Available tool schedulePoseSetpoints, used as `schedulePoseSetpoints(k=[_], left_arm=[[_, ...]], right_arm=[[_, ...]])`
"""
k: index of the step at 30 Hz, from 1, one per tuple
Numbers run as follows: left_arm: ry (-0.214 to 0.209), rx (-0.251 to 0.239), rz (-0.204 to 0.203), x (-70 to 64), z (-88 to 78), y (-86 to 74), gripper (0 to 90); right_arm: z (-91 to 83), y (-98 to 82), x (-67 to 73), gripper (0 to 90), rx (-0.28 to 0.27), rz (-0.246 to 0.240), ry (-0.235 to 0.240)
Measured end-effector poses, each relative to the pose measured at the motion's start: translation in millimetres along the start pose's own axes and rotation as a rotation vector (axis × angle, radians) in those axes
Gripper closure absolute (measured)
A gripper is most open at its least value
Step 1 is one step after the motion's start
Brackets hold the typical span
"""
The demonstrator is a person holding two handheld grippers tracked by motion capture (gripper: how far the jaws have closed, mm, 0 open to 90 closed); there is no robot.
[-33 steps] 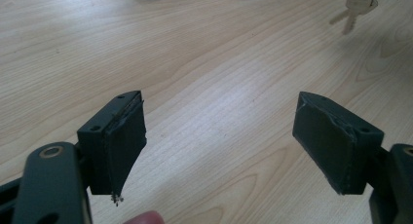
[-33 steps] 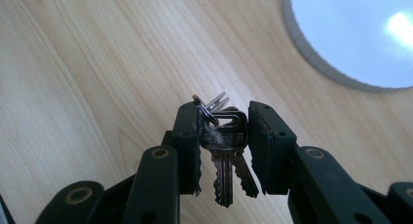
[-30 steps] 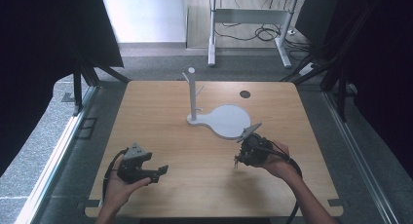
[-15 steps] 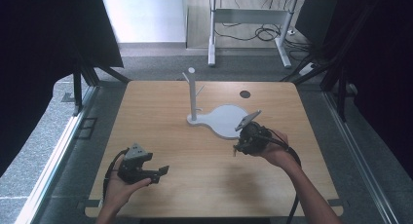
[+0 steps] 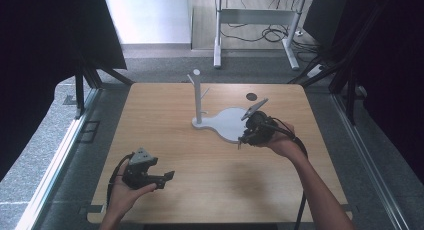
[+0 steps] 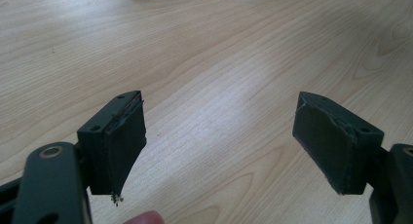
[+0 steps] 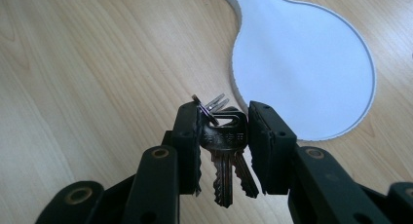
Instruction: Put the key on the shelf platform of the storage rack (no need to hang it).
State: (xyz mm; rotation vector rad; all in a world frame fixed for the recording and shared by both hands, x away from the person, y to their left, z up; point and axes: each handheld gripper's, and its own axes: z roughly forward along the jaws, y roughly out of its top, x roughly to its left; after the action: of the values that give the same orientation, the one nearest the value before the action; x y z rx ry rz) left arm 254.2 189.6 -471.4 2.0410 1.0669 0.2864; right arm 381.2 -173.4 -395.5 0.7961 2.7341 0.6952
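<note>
Keys (image 7: 225, 151), a small bunch on a ring, hang pinched between the jaws of your right gripper (image 7: 224, 146), blades pointing down toward the camera, bows and ring at the top of the grip. The jaws are closed in tight on the bunch. In the high view your right gripper (image 5: 256, 130) sits just at the near edge of the white stand base (image 5: 231, 122), your right hand (image 5: 282, 144) behind it.

Nearer to you, your left gripper (image 5: 159, 179) hovers low over the near left part of the wooden table (image 5: 165, 115), held in your left hand (image 5: 125, 190). Its jaws stand wide apart with nothing between them, bare wood grain below.

Farther out, the base (image 7: 302, 63) lies flat on the table, and a thin white post (image 5: 197, 97) with short pegs rises upright from its narrow end. Beyond that, a dark round spot (image 5: 251, 96) marks the tabletop near the far edge.
</note>
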Motion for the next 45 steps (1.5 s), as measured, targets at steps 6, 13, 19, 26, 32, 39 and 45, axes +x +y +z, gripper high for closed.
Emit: schedulePoseSetpoints(k=[6, 13, 19, 26, 32, 39, 45], left_arm=[[-0.002, 0.006, 0.001, -0.7, 1.2, 0.1, 19.9], [-0.003, 0.004, 0.005, -0.8, 1.2, 0.1, 19.9], [-0.001, 0.007, 0.001, -1.2, 2.0, -0.3, 19.8], [-0.001, 0.014, 0.009, -1.8, 3.5, -0.3, 19.6], [0.000, 0.020, 0.010, -2.9, 6.0, -0.8, 19.4], [-0.004, 0.024, 0.009, -3.9, 7.9, -1.0, 19.2], [0.000, 0.024, 0.005, -2.7, 6.9, -1.0, 18.9]], right_arm=[[6.7, 4.5, -11.2, 66.7, 0.003, 0.025, 0.001], [12.7, 11.0, -23.0, 66.7, 0.019, 0.049, -0.006], [15.8, 15.4, -28.9, 66.7, 0.014, 0.056, -0.008], [23.4, 19.7, -41.4, 66.7, 0.006, 0.104, 0.004], [30.1, 26.0, -50.3, 66.7, 0.000, 0.121, 0.005], [39.3, 32.3, -58.9, 66.6, 0.018, 0.136, -0.014], [45.5, 35.8, -67.1, 66.6, 0.015, 0.166, -0.019]])
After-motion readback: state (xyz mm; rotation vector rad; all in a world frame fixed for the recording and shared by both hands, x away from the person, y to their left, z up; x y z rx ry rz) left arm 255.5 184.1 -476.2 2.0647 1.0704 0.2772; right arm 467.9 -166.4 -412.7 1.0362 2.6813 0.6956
